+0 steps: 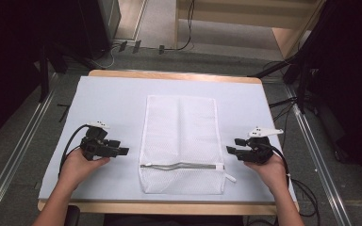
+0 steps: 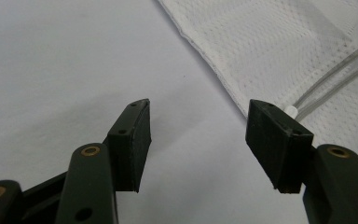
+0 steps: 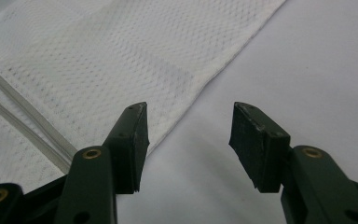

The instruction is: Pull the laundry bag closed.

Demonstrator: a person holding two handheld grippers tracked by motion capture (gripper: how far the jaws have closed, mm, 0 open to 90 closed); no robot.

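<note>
The left tongs (image 1: 122,151) stand apart with nothing between them, near the desk's (image 1: 108,99) left edge. The white mesh laundry bag (image 1: 181,132) lies flat in the middle, its zipper (image 1: 181,165) toward the near edge, apparently shut; nothing looks started. The right tongs (image 1: 232,146) gape empty beside the bag's right edge. Pale sheet covers the desk; grey carpet and cables surround.

White mesh-cloth bag (image 1: 181,141) lies on a smooth matt table cover (image 1: 108,99).
</note>
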